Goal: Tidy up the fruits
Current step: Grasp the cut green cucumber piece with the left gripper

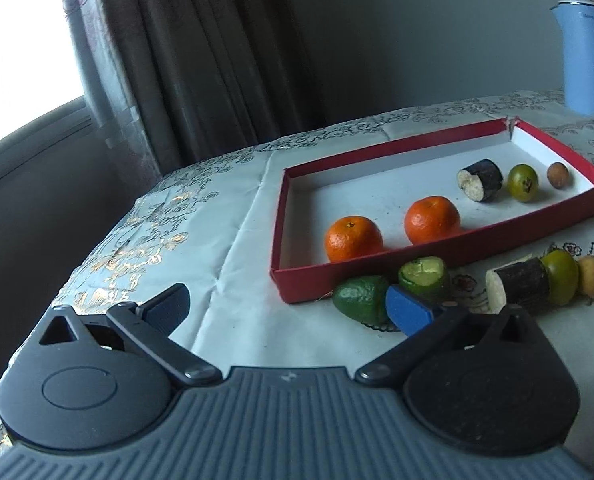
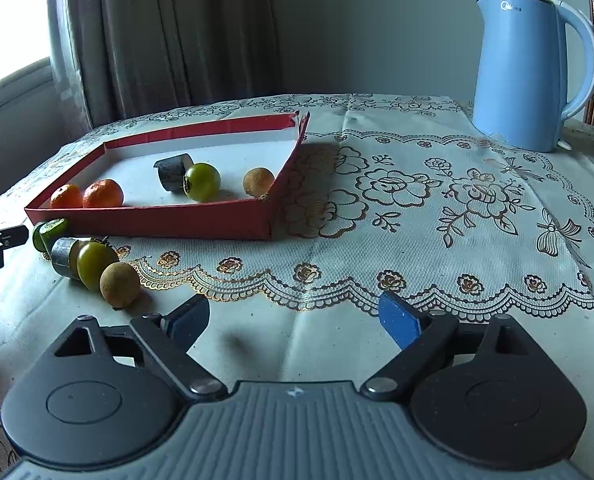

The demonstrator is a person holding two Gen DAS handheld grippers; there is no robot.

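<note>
A red tray (image 1: 377, 276) with a white floor holds two oranges (image 1: 353, 238), a dark cane piece (image 1: 480, 179), a green fruit (image 1: 522, 183) and a small brown fruit (image 1: 558, 175). Outside its near wall lie a green avocado (image 1: 359, 294), a cut green piece (image 1: 424, 276), another cane piece (image 1: 519, 286), a green fruit (image 1: 561, 280) and a brown fruit (image 1: 593, 276). My left gripper (image 1: 289, 308) is open, its blue pad just in front of the avocado. My right gripper (image 2: 293, 320) is open over bare cloth, right of the brown fruit (image 2: 120, 284).
A blue electric kettle (image 2: 533, 72) stands at the far right of the table. A patterned cloth (image 2: 417, 200) covers the table, whose left edge drops off near the curtain (image 1: 201, 52) and the window. One finger of the left gripper shows at the right wrist view's left edge.
</note>
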